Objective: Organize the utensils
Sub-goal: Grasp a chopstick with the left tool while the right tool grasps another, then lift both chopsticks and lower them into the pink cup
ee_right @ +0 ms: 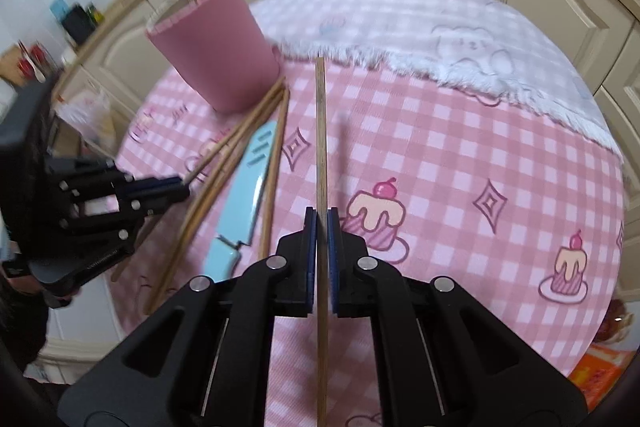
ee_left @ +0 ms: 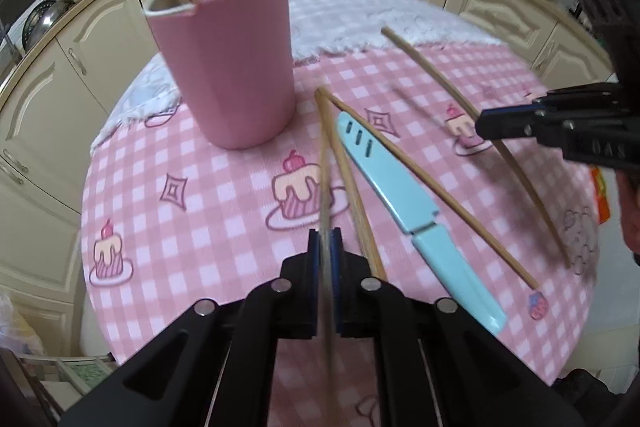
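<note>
- Our left gripper (ee_left: pixel 325 247) is clenched on a wooden chopstick (ee_left: pixel 323 163); the stick runs forward from between the blue pads toward the pink holder's base, and its near part is blurred and hidden under the gripper body.
- Our right gripper (ee_right: pixel 321 227) pinches another chopstick (ee_right: pixel 320 131), which points straight ahead above the cloth; its rear end is cut off at the bottom edge.
- Beside the left gripper, loose chopsticks (ee_left: pixel 424 171) lie on the pink checked tablecloth (ee_left: pixel 208 211), flanking a light blue sheathed knife (ee_left: pixel 400 199).
- One chopstick (ee_left: pixel 516 163) passes behind the right gripper's tip in the left view, so we cannot see its middle.
- The pink utensil holder (ee_left: pixel 236 67) stands upright, well ahead, with several sticks inside; their tops are cut off.
- A white fringed cloth (ee_right: pixel 460 39) covers the table's far part.
</note>
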Demonstrator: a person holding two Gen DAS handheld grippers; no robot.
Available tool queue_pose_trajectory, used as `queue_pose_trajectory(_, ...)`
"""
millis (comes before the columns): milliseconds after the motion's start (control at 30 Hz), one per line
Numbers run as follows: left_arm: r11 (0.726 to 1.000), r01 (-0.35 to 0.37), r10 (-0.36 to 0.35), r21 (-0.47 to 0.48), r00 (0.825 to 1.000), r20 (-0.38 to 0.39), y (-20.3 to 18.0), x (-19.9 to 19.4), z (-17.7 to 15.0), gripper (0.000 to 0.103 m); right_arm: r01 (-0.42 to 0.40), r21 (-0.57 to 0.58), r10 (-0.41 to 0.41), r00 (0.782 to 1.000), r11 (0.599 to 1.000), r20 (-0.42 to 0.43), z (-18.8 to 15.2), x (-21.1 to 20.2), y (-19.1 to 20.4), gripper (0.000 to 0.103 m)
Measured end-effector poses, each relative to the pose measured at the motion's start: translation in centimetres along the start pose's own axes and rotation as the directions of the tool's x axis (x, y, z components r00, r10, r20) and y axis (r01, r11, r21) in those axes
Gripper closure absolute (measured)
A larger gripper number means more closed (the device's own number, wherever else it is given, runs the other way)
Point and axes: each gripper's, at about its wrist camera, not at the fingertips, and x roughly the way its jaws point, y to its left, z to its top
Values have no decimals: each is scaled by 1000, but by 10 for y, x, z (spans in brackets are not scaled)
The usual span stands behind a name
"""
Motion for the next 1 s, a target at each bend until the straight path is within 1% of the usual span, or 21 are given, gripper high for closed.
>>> queue_pose_trajectory(100,1000,8,-7,-11,998,58,4,-18,-10,98,-38,18,37,998,999,60,1,-13,-3,98)
queue_pose_trajectory(167,1000,13,-11,-21,997,77,8,-25,-14,98,-55,21,53,995,998,88,4,-18,5,98)
queue_pose_trajectory(267,999,11,-8,-31,993,114,14,-36,-18,98,-84,29,80,991,996,111,6,-21,8,98)
queue_pose_trajectory(367,998,35,-26,-53,987,157,22,-49,-22,98,-101,31,96,985,994,146,7,-25,14,98)
queue_pose_trajectory(433,997,50,-36,-65,979,199,22,-56,-19,98,-110,28,104,980,994,171,10,-30,18,98)
queue_pose_trajectory(533,995,63,-40,-74,958,285,23,-73,-13,98,-128,11,122,969,992,215,17,-39,26,98)
queue_pose_trajectory(567,995,67,-39,-77,948,317,24,-80,-11,98,-133,5,129,965,991,227,19,-43,28,98)
queue_pose_trajectory(667,993,78,-35,-83,904,427,29,-104,-3,98,-150,-16,148,951,989,272,28,-53,34,98)
queue_pose_trajectory(700,992,82,-28,-93,880,474,33,-115,1,98,-153,-20,153,946,988,286,31,-56,36,98)
queue_pose_trajectory(733,992,85,-25,-98,868,496,36,-120,3,98,-159,-24,159,939,987,304,36,-59,38,98)
queue_pose_trajectory(767,990,88,-18,-106,847,532,40,-128,6,98,-165,-26,164,934,986,317,39,-62,39,98)
queue_pose_trajectory(800,989,90,-7,-117,820,572,44,-136,10,98,-171,-31,171,925,985,338,46,-67,40,97)
queue_pose_trajectory(867,986,94,13,-135,773,634,51,-149,18,98,-178,-37,179,912,983,370,55,-73,43,97)
queue_pose_trajectory(900,984,99,28,-150,741,671,55,-156,23,98,-183,-41,185,904,982,385,60,-76,44,97)
queue_pose_trajectory(933,981,102,41,-162,714,699,58,-161,28,98,-185,-50,190,893,981,407,68,-81,47,97)
queue_pose_trajectory(967,980,104,48,-168,697,715,60,-164,33,98,-185,-59,192,885,981,425,74,-85,51,97)
queue_pose_trajectory(1000,978,108,61,-179,670,740,63,-167,40,98,-182,-73,195,872,981,448,82,-90,56,97)
